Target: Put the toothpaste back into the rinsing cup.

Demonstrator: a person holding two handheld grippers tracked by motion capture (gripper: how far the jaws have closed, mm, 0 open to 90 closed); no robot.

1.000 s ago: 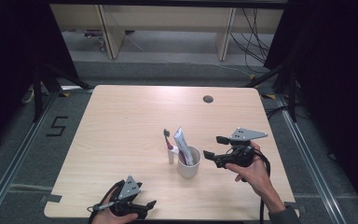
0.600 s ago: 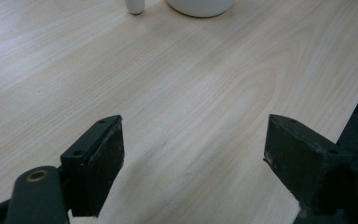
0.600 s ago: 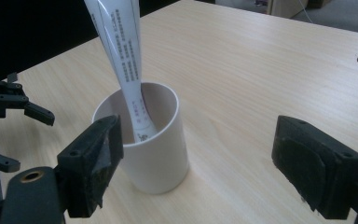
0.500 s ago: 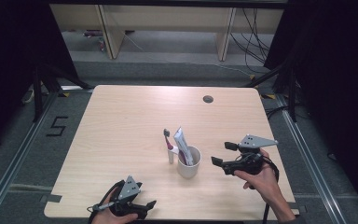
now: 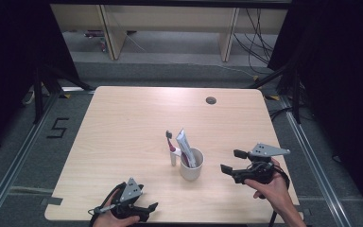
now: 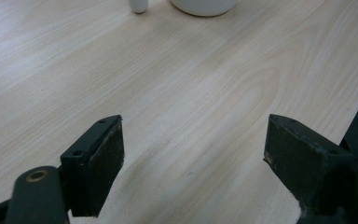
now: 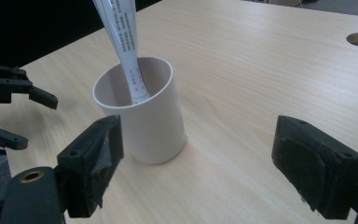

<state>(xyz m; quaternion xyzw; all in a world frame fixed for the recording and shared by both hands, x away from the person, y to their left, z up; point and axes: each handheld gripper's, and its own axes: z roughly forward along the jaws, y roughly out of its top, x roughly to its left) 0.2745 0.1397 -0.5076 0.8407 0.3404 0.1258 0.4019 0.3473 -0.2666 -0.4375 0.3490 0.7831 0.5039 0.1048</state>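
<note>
We hold both the left gripper (image 5: pixel 144 208) and right gripper (image 5: pixel 231 161) spread, empty, probably readying for the white cup (image 5: pixel 191 164).

White cup (image 5: pixel 191 167) stands upright, just right of centre in the lower half of the high view. White toothpaste tube (image 5: pixel 186 146) sits inside it, leaning up-left, flat end on top. Toothbrush (image 5: pixel 171 147) stands upright just left of the cup, dark head up, pale base on the table (image 5: pixel 123 123).
</note>
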